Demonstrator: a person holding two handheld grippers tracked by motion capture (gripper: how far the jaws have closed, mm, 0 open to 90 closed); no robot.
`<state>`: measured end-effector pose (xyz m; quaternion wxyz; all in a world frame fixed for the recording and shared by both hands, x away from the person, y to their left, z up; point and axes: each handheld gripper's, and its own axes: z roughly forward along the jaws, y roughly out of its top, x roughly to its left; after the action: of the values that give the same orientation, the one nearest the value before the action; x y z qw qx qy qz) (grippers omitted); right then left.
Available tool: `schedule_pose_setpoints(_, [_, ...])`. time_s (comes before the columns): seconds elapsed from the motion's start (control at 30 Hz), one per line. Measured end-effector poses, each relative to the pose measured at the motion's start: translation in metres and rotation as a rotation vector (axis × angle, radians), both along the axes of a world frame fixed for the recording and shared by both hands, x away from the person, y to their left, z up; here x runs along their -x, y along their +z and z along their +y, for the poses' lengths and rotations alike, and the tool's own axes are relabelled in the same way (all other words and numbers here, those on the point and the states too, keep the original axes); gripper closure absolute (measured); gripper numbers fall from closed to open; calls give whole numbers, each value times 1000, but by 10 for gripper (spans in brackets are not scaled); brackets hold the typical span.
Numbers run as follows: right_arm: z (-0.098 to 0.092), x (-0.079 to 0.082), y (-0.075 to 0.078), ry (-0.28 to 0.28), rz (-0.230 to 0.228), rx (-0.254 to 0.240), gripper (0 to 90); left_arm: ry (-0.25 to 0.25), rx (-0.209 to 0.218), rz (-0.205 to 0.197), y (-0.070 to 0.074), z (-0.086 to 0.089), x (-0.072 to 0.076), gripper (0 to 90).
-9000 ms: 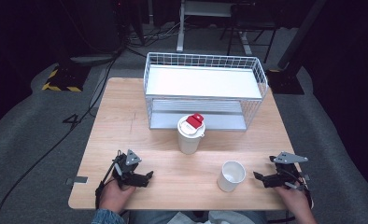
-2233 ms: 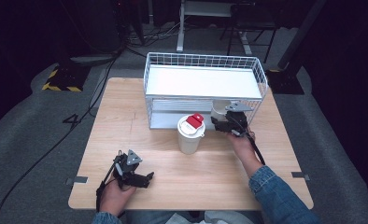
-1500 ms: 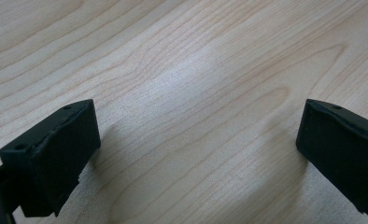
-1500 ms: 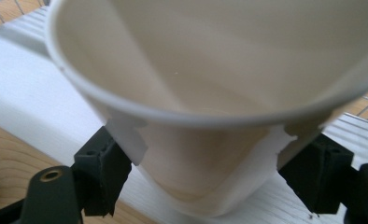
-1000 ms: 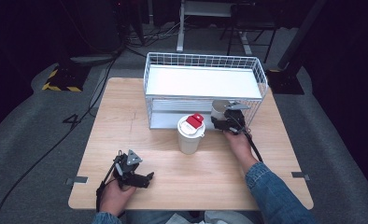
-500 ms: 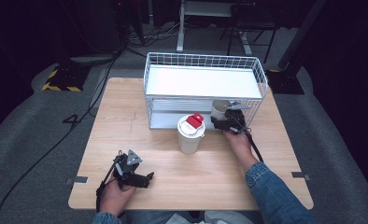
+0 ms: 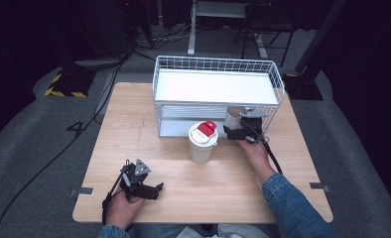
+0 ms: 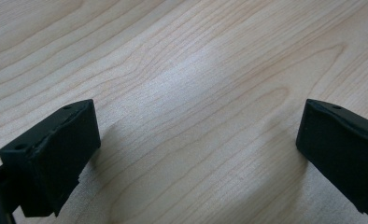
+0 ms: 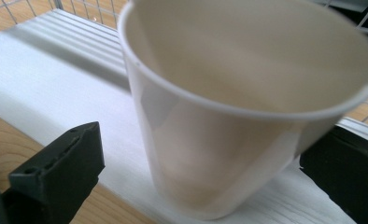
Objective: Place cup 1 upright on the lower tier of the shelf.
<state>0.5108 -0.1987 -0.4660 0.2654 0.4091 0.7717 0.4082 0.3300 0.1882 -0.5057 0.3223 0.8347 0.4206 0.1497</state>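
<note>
Right gripper (image 9: 196,154) is at the lower shelf of the white wire rack (image 7: 218,89), and its jaws have just been opening: they now stand wide, one on each side of the open paper cup (image 9: 238,107), which stands upright between them on the white shelf board (image 9: 56,88). The left jaw is clearly off the cup wall. The right one sits behind the cup's flared rim, so whether it touches there is hard to say. The cup's far rim runs off the top of the right gripper view, and its inside bottom can't be seen.

From the high view, the right gripper (image 7: 243,130) and the hand cover most of the cup (image 7: 231,117); just a pale sliver shows behind the wire front. Just beside that gripper, on the table (image 7: 302,163), stands a lidded cup (image 7: 202,144) with a red tab on its lid.

Left gripper (image 8: 196,154): jaws spread wide, nothing between them but bare wood grain, tips low over the tabletop. In the high view the left gripper (image 7: 141,182) lies near the table's front edge, hand partly cut off at the frame bottom.
</note>
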Motion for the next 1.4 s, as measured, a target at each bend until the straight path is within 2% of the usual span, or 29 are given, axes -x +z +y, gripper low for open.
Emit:
schedule_pose_setpoints(0.2, [-5,9,10,3,-34,-14,1,-1,-2,-1,0,0,0,1])
schedule_pose_setpoints(0.27, [-9,14,15,11,-35,-34,1,-3,0,0,0,0,0,0])
schedule_pose_setpoints(0.4, [-11,22,19,28,-44,-30,1,-10,-3,4,0,0,-1,0])
schedule_pose_setpoints(0.6, [-16,38,29,57,-46,-49,1,-14,-2,7,0,-1,-4,0])
schedule_pose_setpoints(0.67, [-18,43,32,71,-50,-43,1,-16,-7,-2,0,-2,-6,0])
schedule_pose_setpoints(0.7, [-19,46,34,76,-47,-42,1,-9,4,2,0,-3,-6,0])
schedule_pose_setpoints(0.8, [-24,55,40,86,-32,-26,2,-7,-7,0,0,-3,-8,0])
schedule_pose_setpoints(0.87, [-29,60,44,91,-14,-13,1,1,3,7,0,-4,-8,2])
schedule_pose_setpoints(1.0, [-40,69,49,104,2,-14,1,6,-3,2,0,-4,-8,2])
schedule_pose_setpoints(1.17, [-53,82,56,130,27,-12,1,38,1,0,0,-3,-8,1])
schedule_pose_setpoints(1.23, [-58,87,58,138,27,0,1,54,4,3,0,-3,-8,0])
schedule_pose_setpoints(1.4, [-75,104,61,150,22,-19,1,56,4,3,0,-3,-8,0])
